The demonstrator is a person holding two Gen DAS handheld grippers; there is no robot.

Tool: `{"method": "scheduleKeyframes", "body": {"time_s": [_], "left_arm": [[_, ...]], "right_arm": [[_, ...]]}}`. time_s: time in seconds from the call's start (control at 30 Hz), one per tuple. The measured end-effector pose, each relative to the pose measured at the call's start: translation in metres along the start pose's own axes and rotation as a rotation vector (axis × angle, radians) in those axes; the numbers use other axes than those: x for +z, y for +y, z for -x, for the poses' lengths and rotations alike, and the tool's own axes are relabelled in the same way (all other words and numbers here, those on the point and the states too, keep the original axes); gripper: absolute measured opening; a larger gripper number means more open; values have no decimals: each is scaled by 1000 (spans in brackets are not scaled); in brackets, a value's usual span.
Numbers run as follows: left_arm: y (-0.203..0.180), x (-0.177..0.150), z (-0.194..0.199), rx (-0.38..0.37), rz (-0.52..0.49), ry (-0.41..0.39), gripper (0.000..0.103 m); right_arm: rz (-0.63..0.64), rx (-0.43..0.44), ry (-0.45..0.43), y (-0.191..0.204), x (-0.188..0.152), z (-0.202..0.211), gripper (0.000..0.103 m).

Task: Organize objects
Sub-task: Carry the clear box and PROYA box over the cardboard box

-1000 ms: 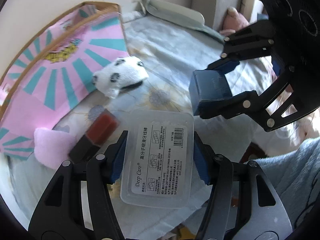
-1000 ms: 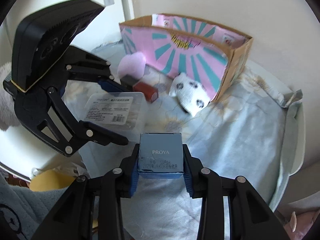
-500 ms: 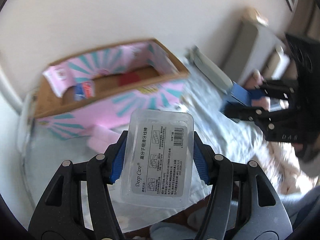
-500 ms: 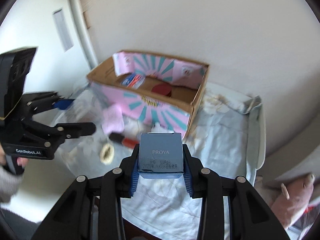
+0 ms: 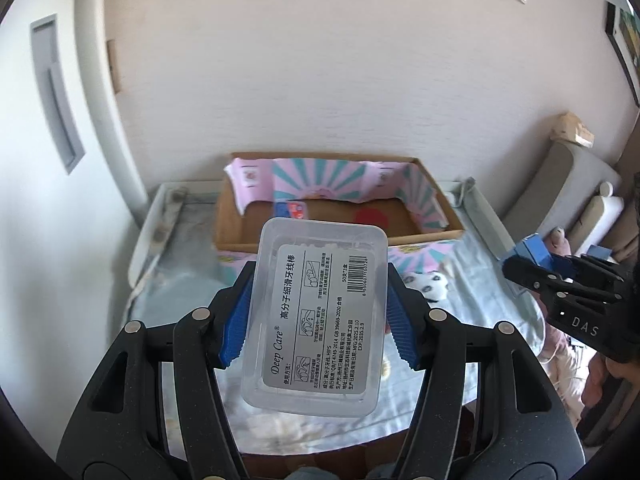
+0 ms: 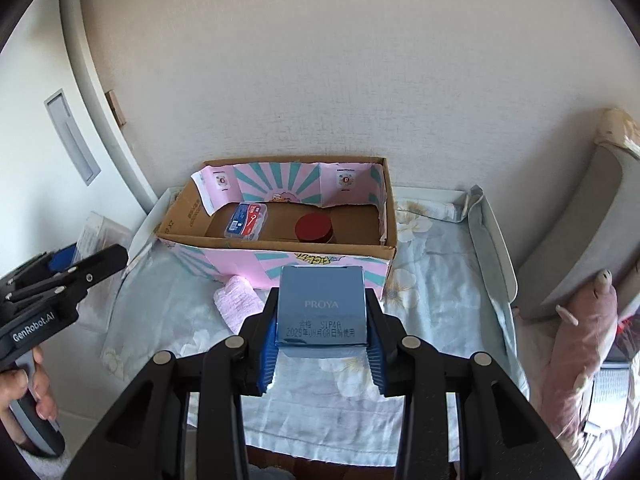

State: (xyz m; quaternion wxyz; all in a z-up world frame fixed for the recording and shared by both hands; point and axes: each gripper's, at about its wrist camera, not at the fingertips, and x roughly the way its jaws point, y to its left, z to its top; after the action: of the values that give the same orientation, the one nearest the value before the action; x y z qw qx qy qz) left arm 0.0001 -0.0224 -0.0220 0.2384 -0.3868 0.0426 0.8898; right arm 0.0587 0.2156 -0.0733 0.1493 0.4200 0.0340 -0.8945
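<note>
Left gripper (image 5: 320, 320) clamps the clear floss box (image 5: 318, 316) — right gripper (image 6: 322, 336) clamps the blue carton (image 6: 322, 310) — both above the bed's (image 6: 432, 280) near edge.

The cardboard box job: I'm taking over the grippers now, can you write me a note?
Left gripper: shut on the clear floss box, lifted.
Right gripper: shut on the blue PROYA box, lifted.
Done: a small floss case and a red jar lie inside the cardboard box.
Left: drop both held boxes in, then probably the pink cloth and panda plush lying in front of it.
</note>
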Motion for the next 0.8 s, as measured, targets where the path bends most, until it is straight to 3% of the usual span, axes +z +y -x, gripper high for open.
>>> {"method": "scheduleKeyframes", "body": {"time_s": [0.17, 0.47, 0.8], "left_arm": [[23, -7, -3, 17, 32, 11, 56], [54, -9, -10, -33, 2, 51, 56], [66, 14, -21, -64, 6, 60, 56]], "right_arm": [[-40, -24, -3, 14, -3, -2, 34], [-109, -74, -3, 36, -5, -6, 34], [-105, -93, -21, 42, 21, -9, 34]]}}
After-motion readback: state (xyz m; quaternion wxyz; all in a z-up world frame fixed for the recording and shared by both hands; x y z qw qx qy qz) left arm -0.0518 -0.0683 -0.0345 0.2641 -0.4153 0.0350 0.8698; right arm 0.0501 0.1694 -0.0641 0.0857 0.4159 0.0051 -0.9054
